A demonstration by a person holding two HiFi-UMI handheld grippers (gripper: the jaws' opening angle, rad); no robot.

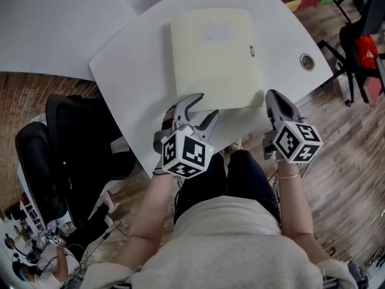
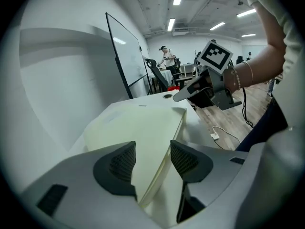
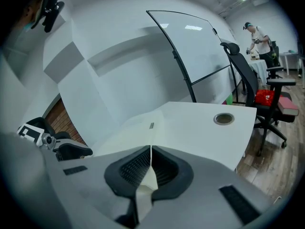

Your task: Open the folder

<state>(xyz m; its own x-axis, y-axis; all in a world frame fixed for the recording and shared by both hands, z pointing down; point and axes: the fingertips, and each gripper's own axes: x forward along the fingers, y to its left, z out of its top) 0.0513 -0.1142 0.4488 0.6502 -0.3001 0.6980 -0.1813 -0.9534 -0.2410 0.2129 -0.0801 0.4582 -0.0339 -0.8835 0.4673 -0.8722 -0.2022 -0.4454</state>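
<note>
Pale yellow folder (image 1: 216, 59) flat on a white table (image 1: 129, 83), towards its near edge, with a pale label (image 1: 218, 34) close to the far side of the cover. Left gripper (image 1: 207, 105) at the near left corner of the folder, jaws wide apart. In the left gripper view, the folder's near edge between the two pads, pressed by neither, so nothing grasped there. Right gripper (image 1: 272, 96) at the near right corner, pads (image 3: 136, 166) clenched together on a thin pale edge of the folder.

Both grippers low over the table's near edge, with the person's legs just below them in the head view. On the table, right of the folder and apart from it, a round grommet (image 1: 307, 61). Left of the table, black chairs (image 1: 66, 143) close to its side. On the right, over the wooden floor (image 1: 337, 149), another chair (image 1: 361, 47) with something red on it, well apart from the folder.

Behind the table in the left gripper view, a whiteboard (image 2: 126, 63) on a stand, and far back a person (image 2: 167, 56) at a desk. White cable (image 2: 224, 132) on the floor beside the table. Right forearm and its gripper across the right part of that view, covering some of the room behind
</note>
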